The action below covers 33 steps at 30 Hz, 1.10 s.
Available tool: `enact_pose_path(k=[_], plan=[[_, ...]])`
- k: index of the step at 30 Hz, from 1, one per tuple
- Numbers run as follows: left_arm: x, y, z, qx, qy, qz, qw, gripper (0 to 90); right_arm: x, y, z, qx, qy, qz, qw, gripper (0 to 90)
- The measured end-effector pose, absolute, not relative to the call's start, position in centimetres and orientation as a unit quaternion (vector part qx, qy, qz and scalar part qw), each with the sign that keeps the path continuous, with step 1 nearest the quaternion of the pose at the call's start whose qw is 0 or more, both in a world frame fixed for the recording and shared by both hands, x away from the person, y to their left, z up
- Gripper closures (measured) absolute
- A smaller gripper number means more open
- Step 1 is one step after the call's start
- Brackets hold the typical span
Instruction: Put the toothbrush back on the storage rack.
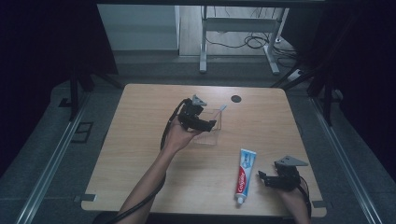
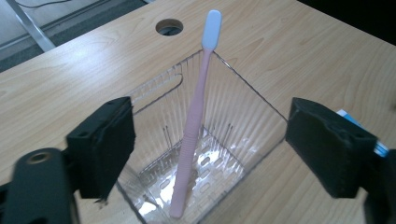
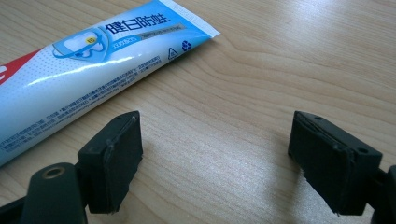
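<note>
Up close, my left gripper (image 2: 208,154), jaws apart, frames a pink toothbrush (image 2: 194,126) leaning in the clear ribbed holder (image 2: 247,135); my spread right gripper (image 3: 217,163) sits beside the Colgate toothpaste tube (image 1: 244,175), Chinese-lettered.

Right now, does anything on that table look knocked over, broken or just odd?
Nothing stands out. The pink toothbrush leans in the clear box, head over the far rim, which looks deliberate. The toothpaste tube lies flat and intact on the table. No spills or damage show.

My bench (image 2: 299,42) is pale matt wood grain. The box (image 2: 243,116) is clear ribbed plastic, the toothbrush (image 2: 194,121) matt pink plastic, the tube (image 3: 84,70) glossy, my tongs' pads (image 3: 116,158) rough black.
</note>
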<state>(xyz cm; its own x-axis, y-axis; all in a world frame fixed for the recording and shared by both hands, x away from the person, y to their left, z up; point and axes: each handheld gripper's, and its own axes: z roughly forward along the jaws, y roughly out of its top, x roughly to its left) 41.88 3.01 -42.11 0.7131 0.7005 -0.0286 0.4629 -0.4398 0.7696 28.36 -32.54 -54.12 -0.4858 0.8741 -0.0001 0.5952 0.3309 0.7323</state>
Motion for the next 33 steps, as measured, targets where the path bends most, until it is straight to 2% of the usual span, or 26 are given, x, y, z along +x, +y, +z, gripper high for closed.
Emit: enact_pose_path(k=[16,33], plan=[[39.5,6.0,-41.5,0.830,0.348,0.152,0.408,12.9,28.4,-32.5,-54.1,0.465,0.790,0.344,0.203,17.6],[37.0,8.5,-43.0,0.827,0.347,0.160,0.412,12.9,28.4,-32.5,-54.1,0.465,0.790,0.344,0.203,17.6]])
